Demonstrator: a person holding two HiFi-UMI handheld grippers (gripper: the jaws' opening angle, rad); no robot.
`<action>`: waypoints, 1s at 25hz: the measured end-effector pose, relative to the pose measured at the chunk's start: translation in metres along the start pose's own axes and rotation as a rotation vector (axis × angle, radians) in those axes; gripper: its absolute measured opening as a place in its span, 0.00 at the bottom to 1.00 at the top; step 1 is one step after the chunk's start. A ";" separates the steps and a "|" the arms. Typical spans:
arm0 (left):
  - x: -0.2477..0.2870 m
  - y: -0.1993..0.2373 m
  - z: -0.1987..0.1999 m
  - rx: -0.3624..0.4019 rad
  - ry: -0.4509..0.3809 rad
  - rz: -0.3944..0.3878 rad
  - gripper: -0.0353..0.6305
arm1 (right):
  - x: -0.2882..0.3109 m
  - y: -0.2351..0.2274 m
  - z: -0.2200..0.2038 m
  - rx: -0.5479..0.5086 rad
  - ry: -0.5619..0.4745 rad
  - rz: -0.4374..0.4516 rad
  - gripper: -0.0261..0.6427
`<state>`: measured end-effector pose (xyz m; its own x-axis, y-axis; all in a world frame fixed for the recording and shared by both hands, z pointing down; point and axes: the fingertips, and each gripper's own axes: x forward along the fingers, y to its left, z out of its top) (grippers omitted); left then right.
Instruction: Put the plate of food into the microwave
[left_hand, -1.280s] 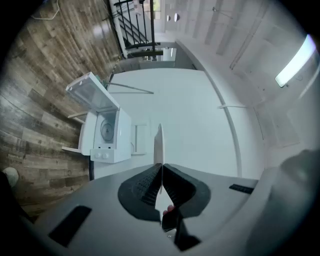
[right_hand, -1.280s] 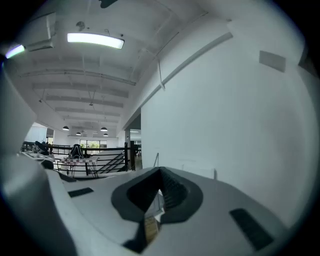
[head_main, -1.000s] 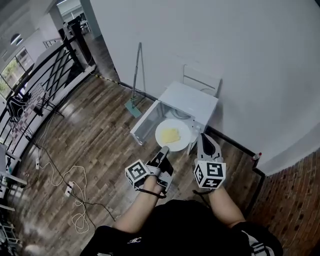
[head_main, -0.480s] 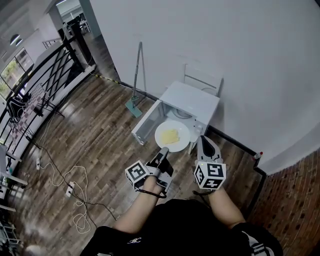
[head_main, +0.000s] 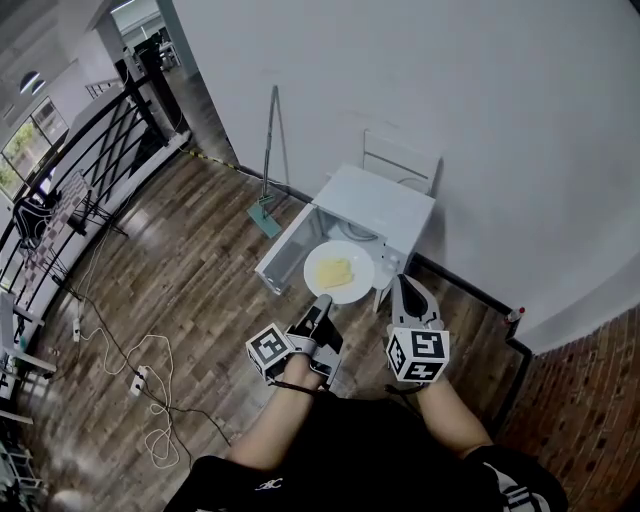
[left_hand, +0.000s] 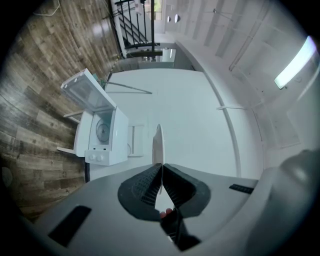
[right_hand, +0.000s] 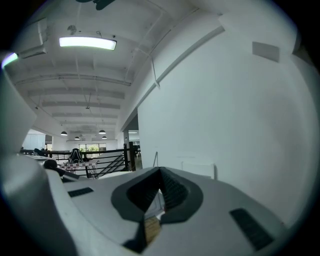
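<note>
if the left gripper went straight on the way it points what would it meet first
Probably the plain white wall. The left gripper, shut on the rim of the round white plate, aims past the open white microwave, which sits off its line. Depth is unclear.

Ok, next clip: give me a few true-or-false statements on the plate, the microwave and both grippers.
1. The left gripper is clamped on the plate by its rim. True.
2. The microwave has its door closed. False: the door stands open.
3. The plate sits inside the microwave. False: it is held in the air outside the opening.
4. The right gripper holds nothing, jaws together. True.
5. The plate carries yellow food. True.
</note>
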<state>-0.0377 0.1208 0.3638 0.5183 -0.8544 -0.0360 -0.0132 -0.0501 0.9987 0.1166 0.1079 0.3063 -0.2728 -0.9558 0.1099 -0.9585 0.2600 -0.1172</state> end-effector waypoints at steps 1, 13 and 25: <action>0.002 0.002 -0.003 0.002 -0.004 0.001 0.06 | 0.001 -0.005 -0.001 0.001 0.003 0.000 0.06; 0.051 0.034 0.017 -0.020 0.005 0.043 0.06 | 0.052 -0.029 -0.017 0.027 0.052 0.002 0.06; 0.146 0.046 0.103 -0.031 0.049 0.034 0.06 | 0.165 -0.038 -0.003 0.021 0.063 -0.046 0.06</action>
<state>-0.0505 -0.0594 0.4002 0.5596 -0.8288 -0.0010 -0.0052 -0.0047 1.0000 0.1076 -0.0592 0.3319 -0.2337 -0.9560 0.1774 -0.9684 0.2125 -0.1307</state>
